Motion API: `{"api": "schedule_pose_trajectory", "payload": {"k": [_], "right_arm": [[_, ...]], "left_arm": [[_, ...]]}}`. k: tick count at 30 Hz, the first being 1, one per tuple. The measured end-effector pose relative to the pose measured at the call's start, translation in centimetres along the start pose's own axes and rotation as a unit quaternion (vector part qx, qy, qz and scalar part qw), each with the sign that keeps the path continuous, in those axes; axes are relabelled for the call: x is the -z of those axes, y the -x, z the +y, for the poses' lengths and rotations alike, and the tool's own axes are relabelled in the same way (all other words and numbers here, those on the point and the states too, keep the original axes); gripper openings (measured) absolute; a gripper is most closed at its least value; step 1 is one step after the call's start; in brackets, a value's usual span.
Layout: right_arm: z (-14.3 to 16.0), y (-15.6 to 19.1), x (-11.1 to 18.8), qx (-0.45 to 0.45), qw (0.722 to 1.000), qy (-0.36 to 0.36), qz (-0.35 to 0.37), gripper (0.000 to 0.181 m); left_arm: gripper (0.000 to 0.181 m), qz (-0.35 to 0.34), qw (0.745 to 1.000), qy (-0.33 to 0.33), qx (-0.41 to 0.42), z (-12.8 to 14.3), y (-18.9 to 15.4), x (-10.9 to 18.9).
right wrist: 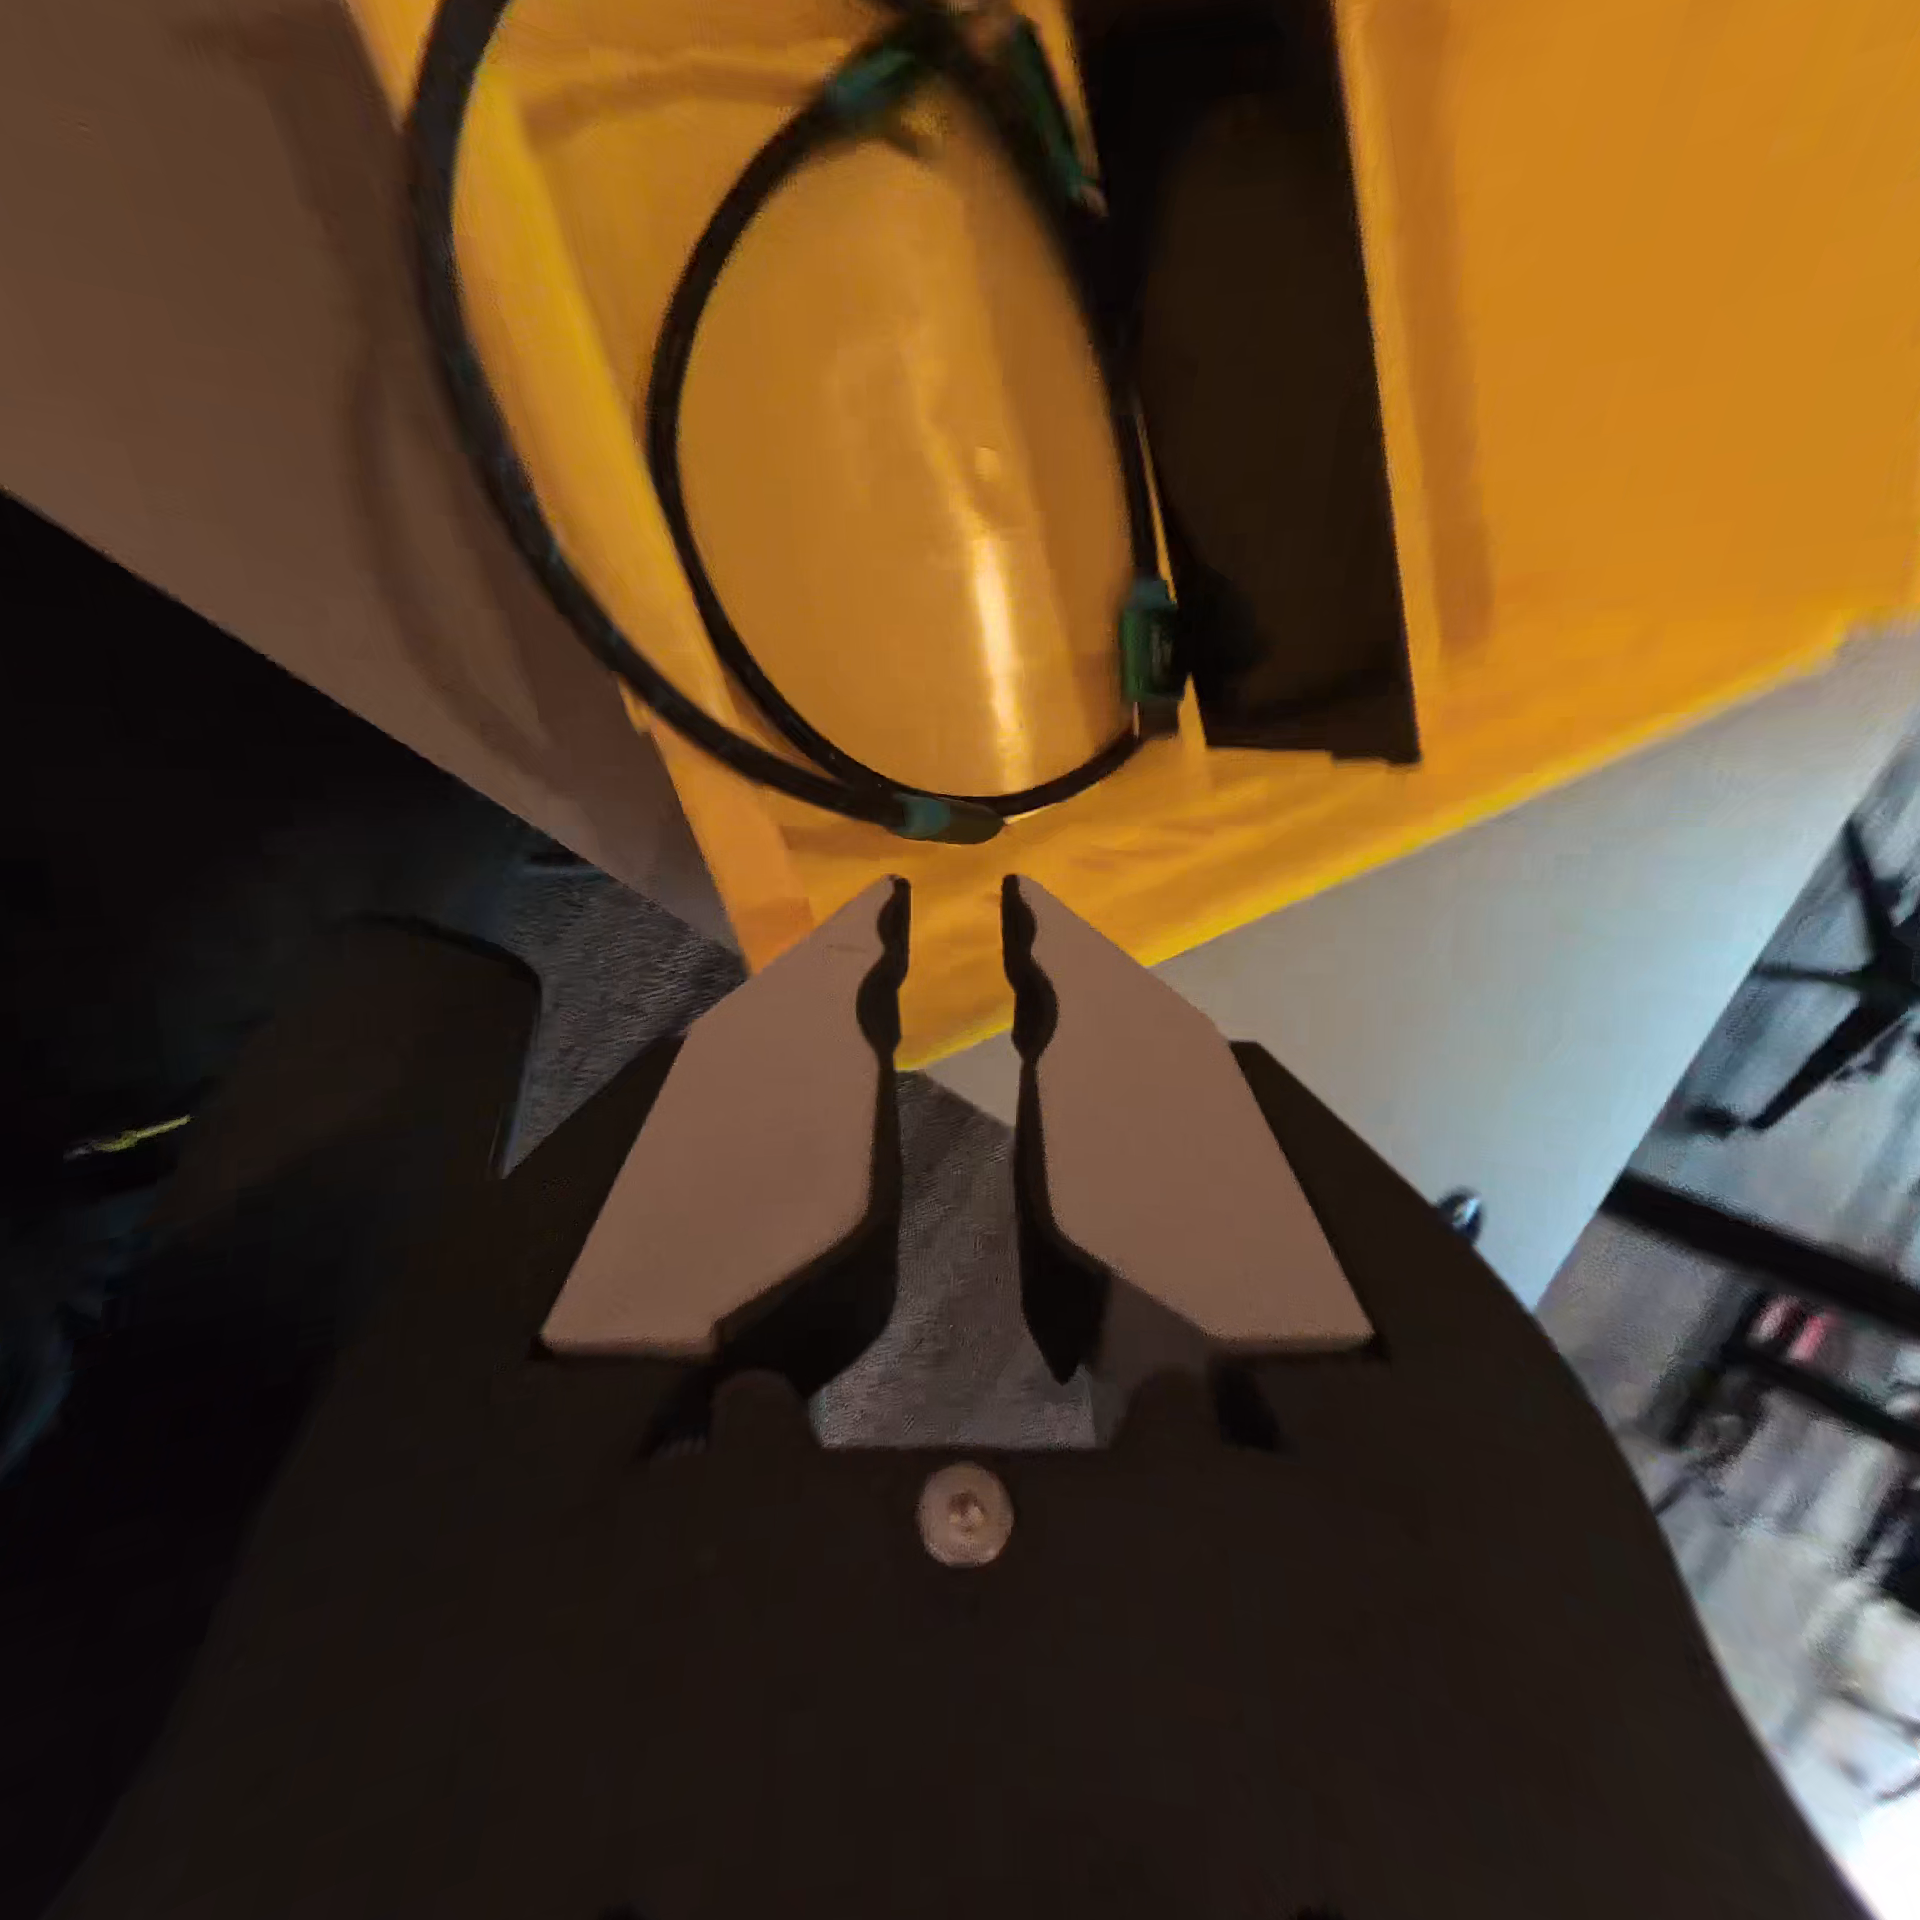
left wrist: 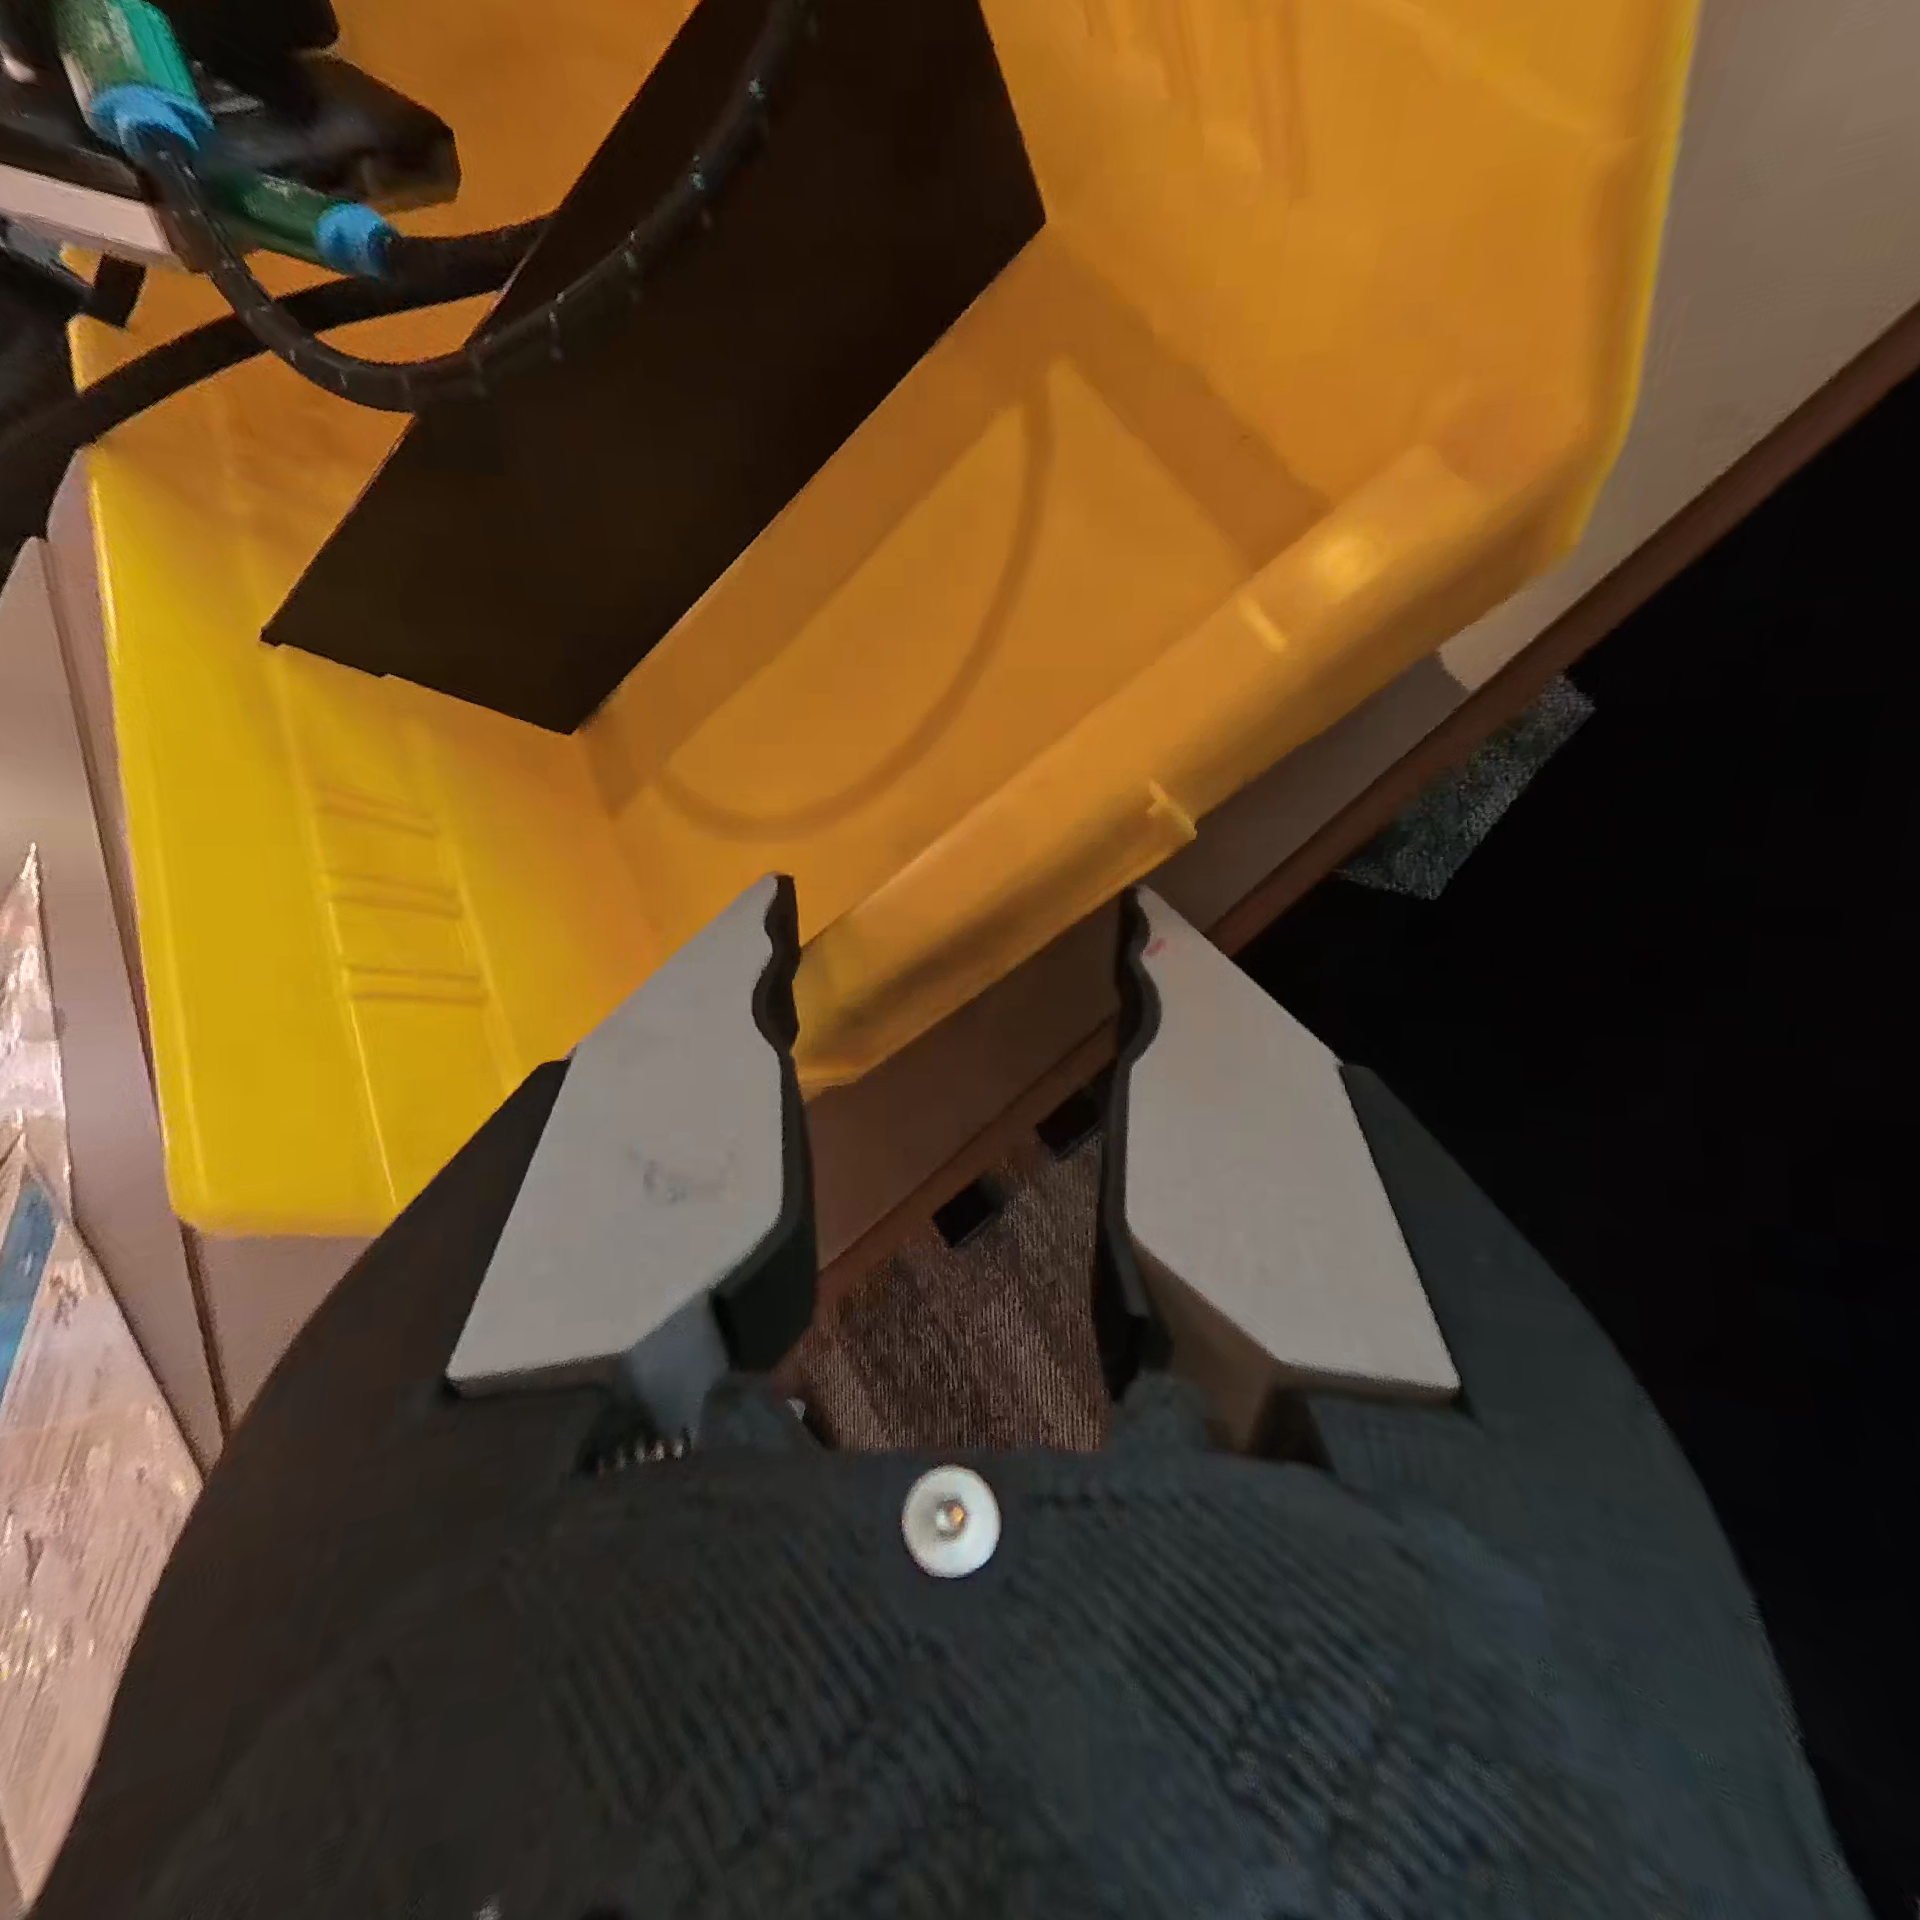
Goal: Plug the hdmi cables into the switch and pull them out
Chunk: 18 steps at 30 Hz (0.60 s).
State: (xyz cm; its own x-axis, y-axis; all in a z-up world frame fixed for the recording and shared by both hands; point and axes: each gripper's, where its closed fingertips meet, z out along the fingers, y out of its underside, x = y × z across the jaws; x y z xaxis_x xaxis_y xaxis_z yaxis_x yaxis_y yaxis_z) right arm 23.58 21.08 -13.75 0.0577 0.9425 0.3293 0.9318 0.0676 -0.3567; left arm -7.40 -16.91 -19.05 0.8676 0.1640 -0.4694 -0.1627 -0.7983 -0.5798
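A black switch box (left wrist: pixel 644 416) lies in a yellow tray (left wrist: pixel 343 935). Black braided HDMI cables (left wrist: pixel 343 364) with green plugs (left wrist: pixel 275 218) and blue collars lie at the tray's far left. My left gripper (left wrist: pixel 958 914) is open and empty over the tray's near corner. In the right wrist view the switch (right wrist: pixel 1278 416) lies along the tray (right wrist: pixel 1558 416). A cable (right wrist: pixel 686 582) loops beside it. One green plug (right wrist: pixel 1148 649) sits against the switch's side, and whether it is plugged in I cannot tell. Another plug (right wrist: pixel 940 821) lies just ahead of my right gripper (right wrist: pixel 953 894), which is slightly open and empty.
The tray stands on a pale table (right wrist: pixel 1455 987) with a dark wooden edge (left wrist: pixel 1558 623). A shiny foil-wrapped package (left wrist: pixel 62 1299) lies left of the tray. Grey carpet (right wrist: pixel 623 987) and black chair legs (right wrist: pixel 1818 987) show below the table. About 50 cm separates my left fingertips from my right.
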Motion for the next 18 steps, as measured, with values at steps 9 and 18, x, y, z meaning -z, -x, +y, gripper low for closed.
{"api": "schedule_pose_trajectory", "payload": {"k": [9,18], "right_arm": [[-5.6,4.5,2.6,0.036,0.983,-0.143,-0.105,0.05],[-16.5,7.4,-0.4,-0.082,0.962,-0.224,-0.132,0.064]], "left_arm": [[0.053,0.064,0.972,-0.219,0.051,-11.9,-5.3,4.2],[0.022,0.027,0.961,-0.214,0.175,-12.8,-3.0,-1.4]]}}
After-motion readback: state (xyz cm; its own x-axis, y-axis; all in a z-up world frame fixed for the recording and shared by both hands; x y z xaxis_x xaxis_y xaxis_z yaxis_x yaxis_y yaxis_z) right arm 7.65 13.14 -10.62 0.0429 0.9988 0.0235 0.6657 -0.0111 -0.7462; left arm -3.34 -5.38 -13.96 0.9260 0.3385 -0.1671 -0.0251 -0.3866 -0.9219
